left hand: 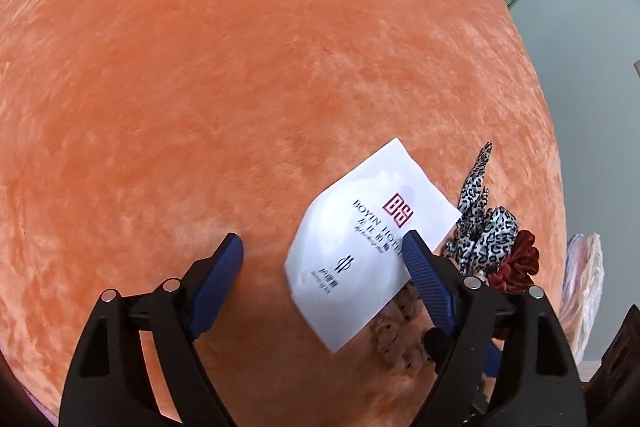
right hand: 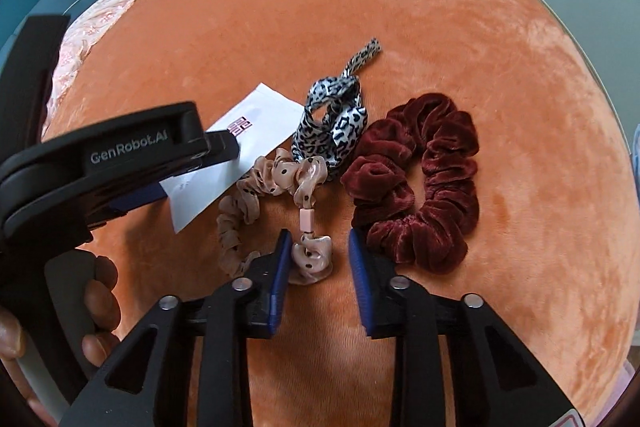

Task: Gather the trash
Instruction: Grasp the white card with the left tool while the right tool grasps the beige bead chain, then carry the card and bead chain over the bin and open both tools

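On the orange plush cushion (left hand: 240,87), at about four o'clock in our left wrist view, lies the white printed packet (left hand: 360,247), flat, crisp-edged and not yet picked up, so we judge collecting has barely begun. Our left gripper (left hand: 322,259) is spread wide around it without pinching; at three o'clock sit the leopard scrunchie (right hand: 336,115), beige dotted scrunchie (right hand: 256,203) and maroon scrunchie (right hand: 420,179), with our right gripper (right hand: 318,255) parted and empty.

In the left wrist view, the right blue finger (left hand: 426,281) covers the white packet's (left hand: 360,247) printed name at 3 o'clock, and the packet hides most of the beige scrunchie (left hand: 394,341). In the right wrist view, the left gripper (right hand: 224,143) hides the packet's (right hand: 256,135) 9 o'clock side; small print there is unreadable.
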